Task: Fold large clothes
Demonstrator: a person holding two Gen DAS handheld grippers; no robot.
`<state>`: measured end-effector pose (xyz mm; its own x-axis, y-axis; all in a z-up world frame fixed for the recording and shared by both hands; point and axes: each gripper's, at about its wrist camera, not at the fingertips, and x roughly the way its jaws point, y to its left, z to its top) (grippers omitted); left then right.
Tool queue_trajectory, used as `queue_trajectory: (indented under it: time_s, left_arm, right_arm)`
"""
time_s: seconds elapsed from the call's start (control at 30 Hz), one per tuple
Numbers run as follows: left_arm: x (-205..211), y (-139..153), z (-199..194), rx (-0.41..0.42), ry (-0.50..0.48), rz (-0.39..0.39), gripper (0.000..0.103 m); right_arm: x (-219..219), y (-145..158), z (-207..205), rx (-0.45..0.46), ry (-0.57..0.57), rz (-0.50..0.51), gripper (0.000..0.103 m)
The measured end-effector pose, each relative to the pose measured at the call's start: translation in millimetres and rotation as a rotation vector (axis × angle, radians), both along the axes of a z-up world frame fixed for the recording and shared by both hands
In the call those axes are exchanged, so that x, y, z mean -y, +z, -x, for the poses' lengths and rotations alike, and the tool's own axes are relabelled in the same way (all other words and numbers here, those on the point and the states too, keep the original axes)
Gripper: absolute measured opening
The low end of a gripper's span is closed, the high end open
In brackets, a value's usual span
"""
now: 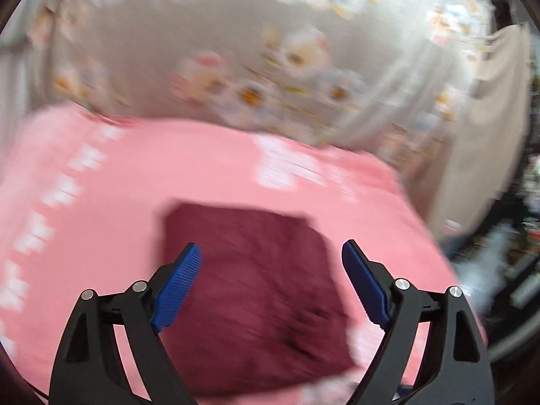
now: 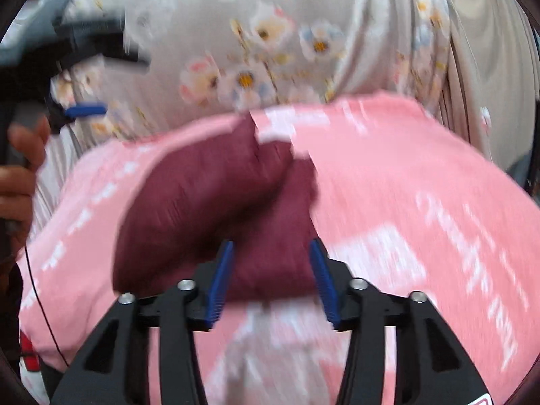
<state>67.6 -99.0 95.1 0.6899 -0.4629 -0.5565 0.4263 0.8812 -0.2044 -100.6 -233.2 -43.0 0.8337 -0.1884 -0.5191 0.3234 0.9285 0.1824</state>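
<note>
A folded maroon garment (image 1: 256,290) lies on a pink printed cloth (image 1: 111,185). My left gripper (image 1: 271,260) is open above the garment, its blue pads (image 1: 179,287) wide apart and empty. In the right wrist view the maroon garment (image 2: 202,202) is a thick folded bundle on the pink cloth (image 2: 422,185). My right gripper (image 2: 271,249) is open just at the bundle's near edge, holding nothing. The left gripper (image 2: 84,111) and the hand holding it show at the far left. Both views are motion-blurred.
A grey floral sheet (image 1: 270,67) covers the surface behind the pink cloth, also in the right wrist view (image 2: 270,50). A beige cloth (image 1: 489,118) hangs at the right. Dark clutter (image 1: 513,270) lies beyond the right edge.
</note>
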Motion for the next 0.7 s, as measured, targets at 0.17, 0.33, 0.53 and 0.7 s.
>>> queue_trajectory:
  time_s: [0.17, 0.33, 0.53, 0.7]
  left_arm:
    - [-27, -4, -42, -0.028, 0.149, -0.075, 0.082]
    - [-9, -14, -63, -0.029, 0.130, -0.135, 0.081]
    - [52, -41, -82, -0.097, -0.010, -0.170, 0.076]
    - [114, -73, -89, -0.166, -0.107, -0.202, 0.070]
  right_arm:
    - [-2, 21, -43, 0.071, 0.056, 0.006, 0.052]
    - [-4, 3, -86, -0.019, 0.066, -0.011, 0.016]
    - [33, -6, -61, -0.013, -0.024, -0.113, 0.003]
    - [45, -33, -53, -0.088, -0.076, -0.125, 0.003]
